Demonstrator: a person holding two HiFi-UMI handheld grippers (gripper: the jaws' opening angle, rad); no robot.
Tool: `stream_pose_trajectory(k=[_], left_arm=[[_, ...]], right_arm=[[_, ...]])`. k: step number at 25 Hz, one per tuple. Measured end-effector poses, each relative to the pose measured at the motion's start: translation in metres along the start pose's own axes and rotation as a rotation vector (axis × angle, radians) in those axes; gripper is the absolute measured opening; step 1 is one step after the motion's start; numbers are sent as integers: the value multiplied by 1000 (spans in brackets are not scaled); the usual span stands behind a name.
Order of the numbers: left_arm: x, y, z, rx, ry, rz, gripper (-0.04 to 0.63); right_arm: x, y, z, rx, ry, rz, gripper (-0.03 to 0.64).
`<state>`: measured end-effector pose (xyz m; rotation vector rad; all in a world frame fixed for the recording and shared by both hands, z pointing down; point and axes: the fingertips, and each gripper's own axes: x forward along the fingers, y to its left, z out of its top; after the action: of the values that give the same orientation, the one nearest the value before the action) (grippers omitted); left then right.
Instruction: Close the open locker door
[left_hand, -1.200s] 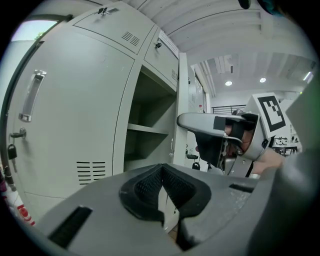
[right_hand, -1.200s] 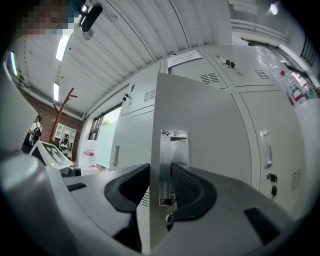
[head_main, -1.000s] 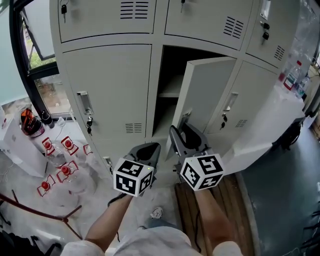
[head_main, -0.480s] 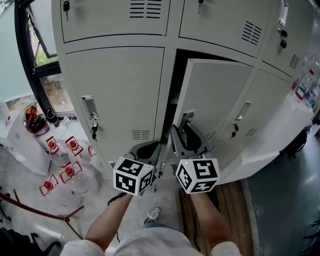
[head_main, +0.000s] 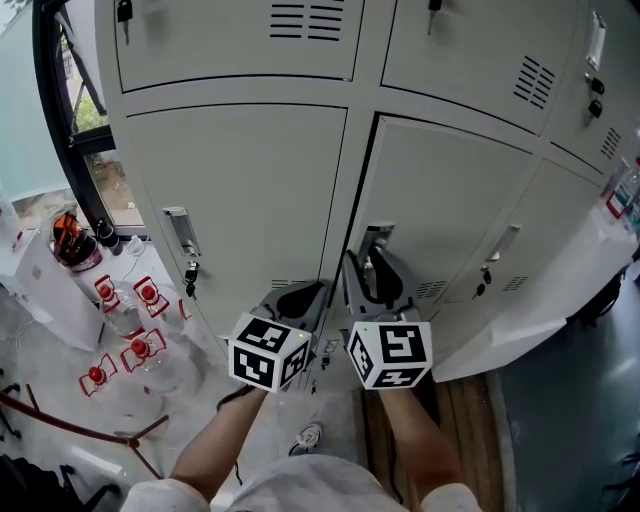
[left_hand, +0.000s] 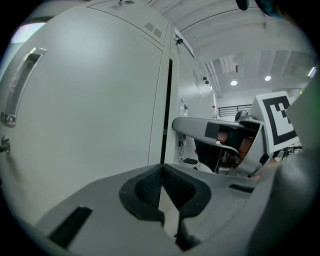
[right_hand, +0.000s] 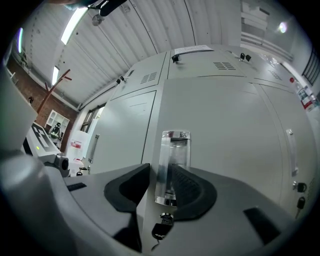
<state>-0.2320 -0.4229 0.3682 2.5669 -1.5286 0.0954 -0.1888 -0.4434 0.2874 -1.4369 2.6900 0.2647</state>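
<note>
The grey locker door (head_main: 450, 220) in the middle column stands almost flush with its frame, with only a thin dark slit (left_hand: 167, 110) left along its latch edge. My right gripper (head_main: 372, 255) is at the door's metal handle (head_main: 375, 238). In the right gripper view the handle (right_hand: 174, 150) stands upright between the jaws of my right gripper (right_hand: 159, 170), which are shut on it, and a key (right_hand: 161, 230) hangs just below. My left gripper (head_main: 305, 292) hovers beside the neighbouring left door (head_main: 240, 200), shut and holding nothing (left_hand: 161, 170).
Several red-capped bottles (head_main: 130, 330) lie on the floor at the left, below a window frame (head_main: 60, 110). A wooden pallet (head_main: 450, 420) is underfoot at the right, beside a white sheet (head_main: 540, 310) leaning against the lockers. Keys hang from the neighbouring locks (head_main: 190, 275).
The door has swung from about half open to nearly flush. My right gripper stayed on the handle and moved left with it. The left gripper has barely moved.
</note>
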Motion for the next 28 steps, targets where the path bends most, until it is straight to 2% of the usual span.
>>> stream_pose_trajectory(k=[6, 12, 15, 22, 28], left_arm=[[7, 16, 5, -7, -8, 12, 6], [14, 27, 1, -19, -4, 16, 6], [18, 25, -1, -24, -4, 4, 6], [21, 19, -3, -20, 1, -5, 6], [17, 16, -1, -14, 1, 0, 6]], right_arm=[[19, -4, -3, -23, 0, -1, 132], [23, -3, -3, 20, -10, 62, 109], [25, -4, -4, 37, -10, 89, 107], [25, -2, -4, -20, 9, 131, 100], [20, -5, -3, 22, 29, 149, 100]])
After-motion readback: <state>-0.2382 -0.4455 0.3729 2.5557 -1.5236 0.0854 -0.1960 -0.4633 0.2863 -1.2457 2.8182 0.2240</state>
